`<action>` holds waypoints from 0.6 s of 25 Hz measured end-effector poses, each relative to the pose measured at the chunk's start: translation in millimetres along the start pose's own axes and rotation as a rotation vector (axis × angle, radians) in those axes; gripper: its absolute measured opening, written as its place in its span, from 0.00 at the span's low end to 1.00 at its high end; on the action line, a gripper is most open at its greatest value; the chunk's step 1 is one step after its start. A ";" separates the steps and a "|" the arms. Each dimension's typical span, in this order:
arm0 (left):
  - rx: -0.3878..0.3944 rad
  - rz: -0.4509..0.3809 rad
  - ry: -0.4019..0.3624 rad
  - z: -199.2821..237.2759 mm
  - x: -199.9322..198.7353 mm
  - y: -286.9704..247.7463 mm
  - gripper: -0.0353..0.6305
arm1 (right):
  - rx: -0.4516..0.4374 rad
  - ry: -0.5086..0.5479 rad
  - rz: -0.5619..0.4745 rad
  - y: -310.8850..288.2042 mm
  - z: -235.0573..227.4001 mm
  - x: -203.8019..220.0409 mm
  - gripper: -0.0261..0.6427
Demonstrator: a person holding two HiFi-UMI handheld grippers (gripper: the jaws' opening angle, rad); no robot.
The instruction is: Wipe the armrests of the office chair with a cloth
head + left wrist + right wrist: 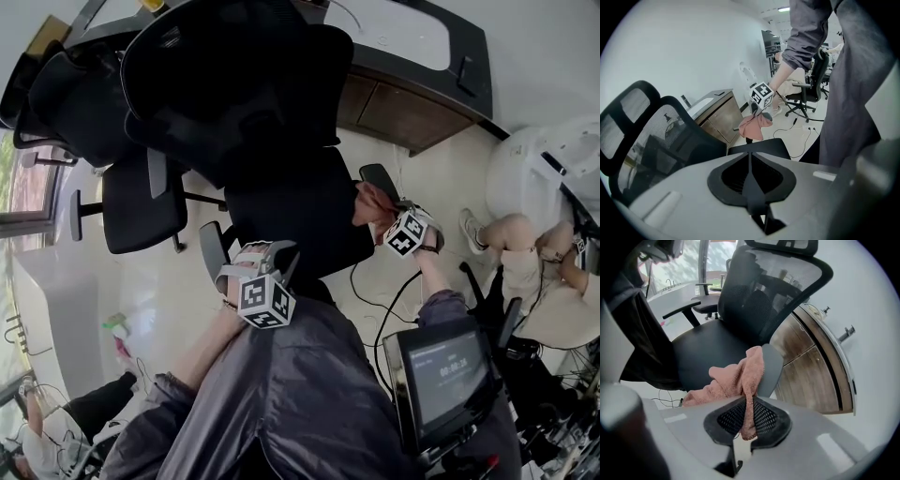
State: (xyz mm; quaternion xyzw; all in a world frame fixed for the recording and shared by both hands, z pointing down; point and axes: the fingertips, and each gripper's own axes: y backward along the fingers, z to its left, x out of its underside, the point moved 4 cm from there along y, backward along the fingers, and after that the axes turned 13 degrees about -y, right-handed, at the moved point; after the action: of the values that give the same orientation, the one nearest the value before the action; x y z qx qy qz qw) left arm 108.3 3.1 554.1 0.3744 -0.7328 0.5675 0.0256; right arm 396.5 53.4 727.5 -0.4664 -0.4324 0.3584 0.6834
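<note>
While the R gripper [750, 399] is clamped on the pink cloth [736, 378], the cloth drapes over the near edge of the grey armrest [772, 364] of the office chair [712, 350]. L gripper [750, 157]: jaws together, empty, near the opposite armrest [214, 251]. Surroundings: wood cabinet [806, 366] just beyond the armrest, second chair [131, 197] beside, cables [370, 300] on floor.

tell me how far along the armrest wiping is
Done: the right gripper has its jaws shut on the pink cloth. In hand: the cloth drapes against the grey armrest beside it. Still to do: the other armrest, by the empty, shut left gripper, has no cloth on it; whether either is clean doesn't show.
</note>
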 end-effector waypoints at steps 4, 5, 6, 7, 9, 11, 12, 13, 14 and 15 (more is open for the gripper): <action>-0.009 0.003 0.014 4.2 1.7 -0.5 0.11 | 0.053 -0.117 -0.045 29.6 -13.1 19.0 0.07; -0.012 0.002 0.017 5.1 2.5 -0.2 0.11 | 0.073 -0.155 -0.071 40.1 -20.6 19.6 0.07; -0.015 0.001 0.021 6.0 3.6 0.3 0.11 | 0.095 -0.181 -0.098 50.9 -29.3 16.9 0.07; -0.017 0.001 0.025 6.7 5.0 0.7 0.11 | 0.120 -0.197 -0.125 61.2 -39.2 11.0 0.07; -0.021 0.003 0.030 7.6 7.8 1.5 0.11 | 0.179 -0.224 -0.182 79.6 -62.8 -5.4 0.07; -0.024 0.005 0.032 6.4 9.0 4.0 0.11 | 0.248 -0.255 -0.237 95.8 -87.1 -21.6 0.07; -0.026 0.006 0.033 5.6 9.2 5.2 0.11 | 0.276 -0.265 -0.260 101.1 -97.4 -29.7 0.07; -0.029 0.007 0.035 5.2 9.3 6.0 0.11 | 0.293 -0.265 -0.276 102.5 -105.6 -38.0 0.07; -0.032 0.010 0.038 5.2 9.4 6.6 0.11 | 0.296 -0.256 -0.284 99.2 -110.6 -46.7 0.07; -0.034 0.014 0.040 5.3 9.8 7.2 0.11 | 0.288 -0.239 -0.285 91.8 -112.0 -55.8 0.07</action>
State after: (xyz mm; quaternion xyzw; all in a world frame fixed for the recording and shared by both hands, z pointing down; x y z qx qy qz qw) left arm 99.2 -6.0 550.9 0.3572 -0.7444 0.5626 0.0426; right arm 471.6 -4.8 604.9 -0.2526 -0.5163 0.3688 0.7305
